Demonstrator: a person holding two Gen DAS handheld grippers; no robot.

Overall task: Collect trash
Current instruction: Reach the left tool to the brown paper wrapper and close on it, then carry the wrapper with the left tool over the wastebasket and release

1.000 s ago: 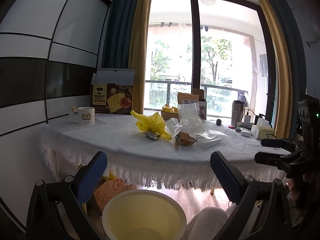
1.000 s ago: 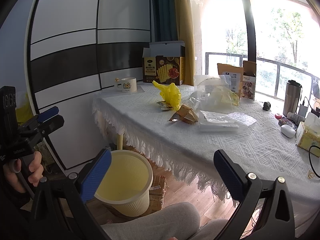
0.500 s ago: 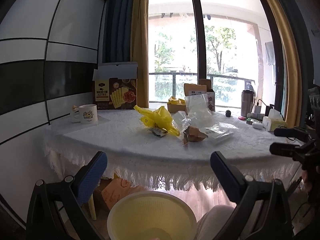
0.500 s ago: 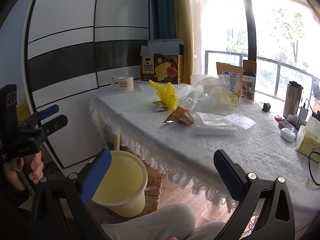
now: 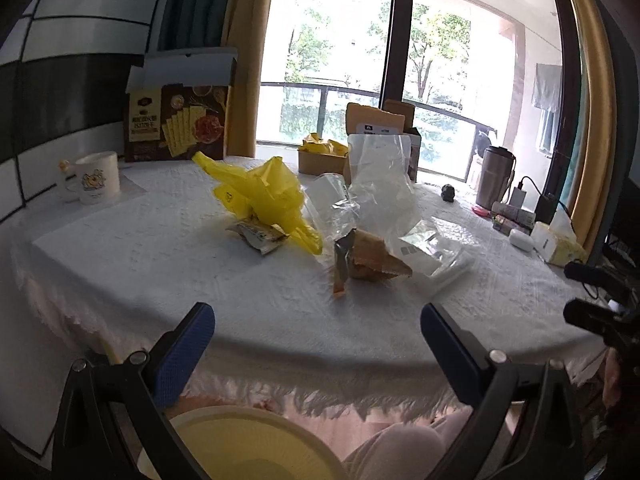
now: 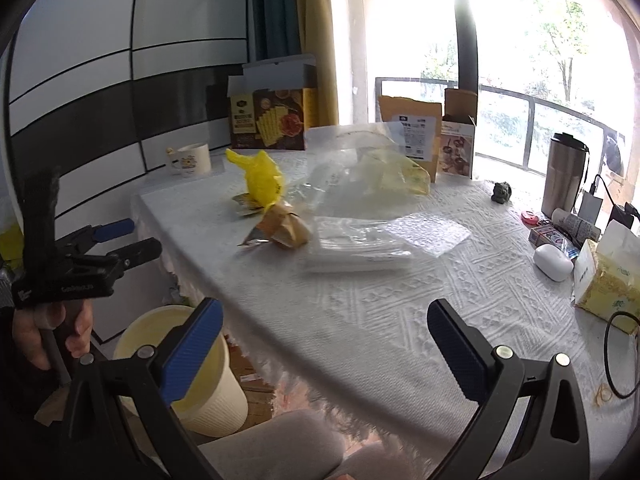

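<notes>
Tablecloth (image 5: 168, 264) ahead; left tongs (image 5: 316, 340), right tongs (image 6: 326, 340) wide, empty

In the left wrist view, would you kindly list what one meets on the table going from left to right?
White mug → yellow plastic bag → brown crumpled wrapper → steel tumbler → tissue box.

left tool (image 5: 316, 330) black frame, blue pads, silver screws | right tool (image 6: 324, 332) same | bare-skin hand (image 6: 48, 328)
</notes>
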